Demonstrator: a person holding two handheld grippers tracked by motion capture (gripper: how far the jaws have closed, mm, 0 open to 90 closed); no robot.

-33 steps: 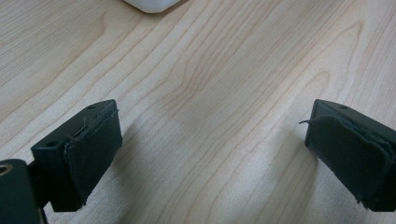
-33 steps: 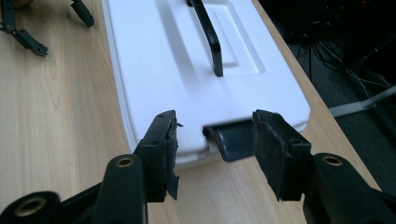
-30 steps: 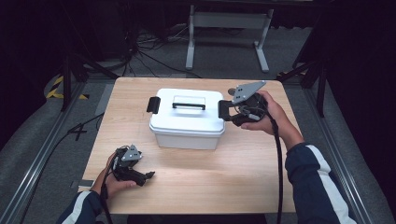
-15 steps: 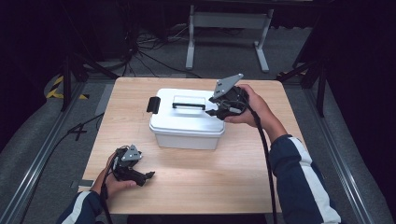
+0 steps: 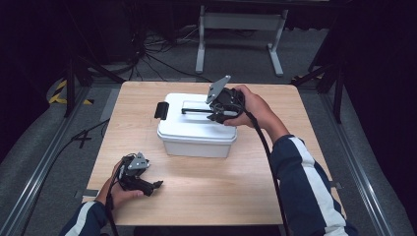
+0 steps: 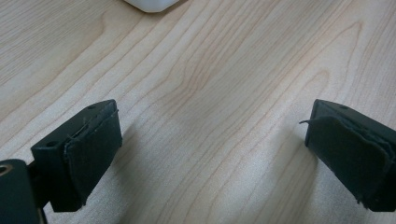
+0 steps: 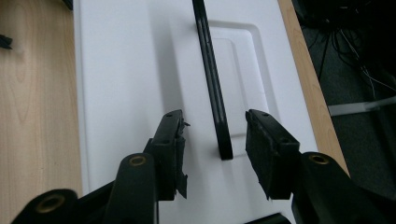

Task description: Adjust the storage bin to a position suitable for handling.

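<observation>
Visibility is limited at the right gripper (image 5: 212,112): in the high view, the hand (image 5: 253,109) and the grey plate cover its jaw tips. White box (image 5: 195,123) sits mid-table (image 5: 255,191), a black latch (image 5: 161,110) at its left end; the right end is hidden.

In the right gripper view, the jaws stand partly open, one either side of the near end of the black handle (image 7: 212,79), with a gap on both sides. Handle lies flat on the lid (image 7: 116,70), long axis running away from the jaws, along the box's length.

Left gripper (image 5: 142,183) rests near the table's front left, well apart from the box. Its jaws are wide, over bare wood (image 6: 210,93); a box corner (image 6: 150,4) is cut off at the top edge.
</observation>
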